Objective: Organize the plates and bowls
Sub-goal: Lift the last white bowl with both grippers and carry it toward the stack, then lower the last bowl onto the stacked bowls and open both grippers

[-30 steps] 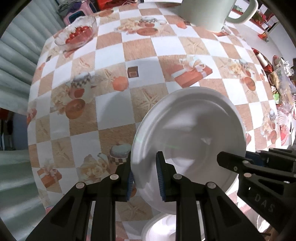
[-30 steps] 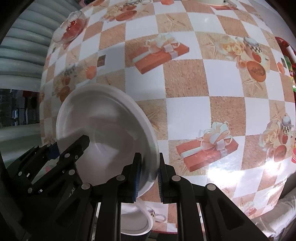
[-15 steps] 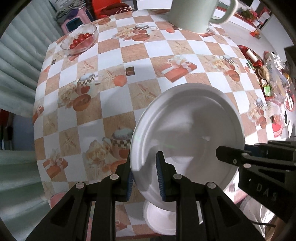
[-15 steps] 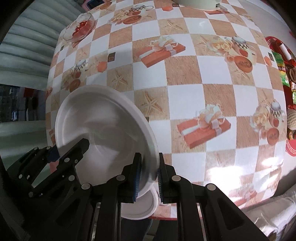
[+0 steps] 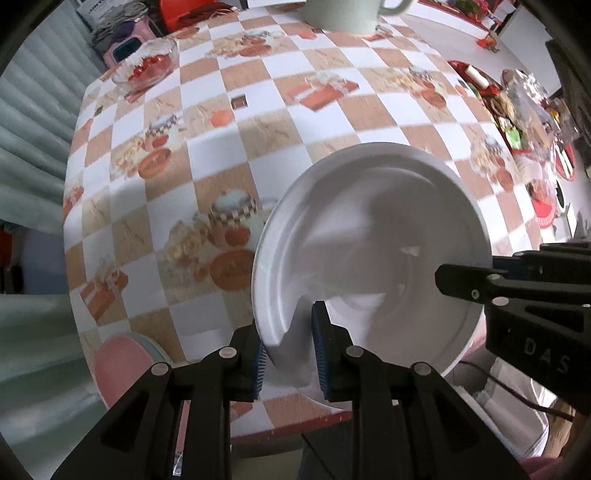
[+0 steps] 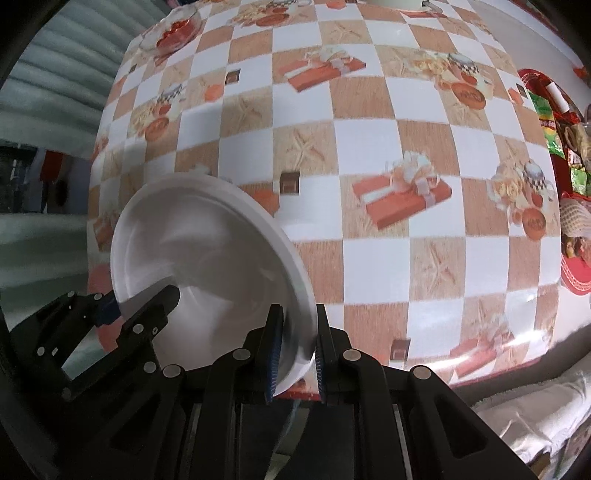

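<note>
A white plate (image 5: 373, 254) hangs tilted in the air above the near edge of the table with the checked cloth (image 5: 258, 110). My left gripper (image 5: 288, 350) is shut on its near-left rim. My right gripper (image 6: 295, 354) is shut on its right rim; the plate also shows in the right wrist view (image 6: 207, 266). The right gripper's fingers (image 5: 480, 280) show at the plate's right edge in the left wrist view, and the left gripper's fingers (image 6: 147, 314) at its left edge in the right wrist view.
A glass bowl of red fruit (image 5: 147, 66) stands at the table's far left. A pale green jug (image 5: 343, 14) stands at the far edge. Packets and dishes (image 5: 524, 107) crowd the right side. A pink round seat (image 5: 122, 369) sits below the table's near-left edge.
Both grippers have drawn the plate back toward the table's near edge and higher. The white bowl that showed under the plate is out of sight now.
</note>
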Demonstrator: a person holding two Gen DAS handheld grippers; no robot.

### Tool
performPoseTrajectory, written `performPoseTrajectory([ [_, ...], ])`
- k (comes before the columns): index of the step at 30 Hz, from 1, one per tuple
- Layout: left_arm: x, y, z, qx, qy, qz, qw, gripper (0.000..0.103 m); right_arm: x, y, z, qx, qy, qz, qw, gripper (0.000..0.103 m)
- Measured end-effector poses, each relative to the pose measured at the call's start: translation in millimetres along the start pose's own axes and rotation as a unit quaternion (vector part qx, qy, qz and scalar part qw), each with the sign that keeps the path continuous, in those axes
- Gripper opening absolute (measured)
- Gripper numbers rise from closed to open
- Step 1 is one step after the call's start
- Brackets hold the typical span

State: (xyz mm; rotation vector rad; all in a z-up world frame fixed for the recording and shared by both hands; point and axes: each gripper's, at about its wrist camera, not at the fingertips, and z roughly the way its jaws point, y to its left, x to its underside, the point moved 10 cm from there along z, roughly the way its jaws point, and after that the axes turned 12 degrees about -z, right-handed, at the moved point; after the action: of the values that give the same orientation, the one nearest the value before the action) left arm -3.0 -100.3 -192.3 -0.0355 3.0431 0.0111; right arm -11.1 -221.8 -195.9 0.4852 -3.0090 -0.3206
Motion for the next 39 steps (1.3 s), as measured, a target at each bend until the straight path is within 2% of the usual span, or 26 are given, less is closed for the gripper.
performPoseTrajectory([
  [9,33,2,18,0.006,0.032,0.027,0.9991,0.025,31,9,20,-0.012,0.028,0.020,0.999,0.017],
  [15,42,4,26,0.013,0.044,0.021,0.9987,0.025,33,11,25,-0.013,0.035,0.026,0.999,0.017],
  [28,51,8,35,0.002,0.053,0.028,0.9982,0.026,33,14,41,-0.015,0.048,0.027,0.998,0.017],
  [29,51,6,37,0.001,0.053,0.028,0.9982,0.028,33,14,42,-0.017,0.049,0.027,0.998,0.017],
  [31,51,6,37,-0.003,0.052,0.029,0.9982,0.040,34,13,42,-0.019,0.048,0.027,0.998,0.017],
  [33,50,6,35,-0.008,0.044,0.031,0.9985,0.061,34,11,42,-0.016,0.048,0.028,0.998,0.017],
  [36,47,8,30,-0.012,0.030,0.032,0.9990,0.073,36,5,41,-0.015,0.047,0.035,0.998,0.017],
  [39,44,11,24,-0.012,0.019,0.028,0.9994,0.079,37,1,39,-0.016,0.045,0.042,0.998,0.017],
])
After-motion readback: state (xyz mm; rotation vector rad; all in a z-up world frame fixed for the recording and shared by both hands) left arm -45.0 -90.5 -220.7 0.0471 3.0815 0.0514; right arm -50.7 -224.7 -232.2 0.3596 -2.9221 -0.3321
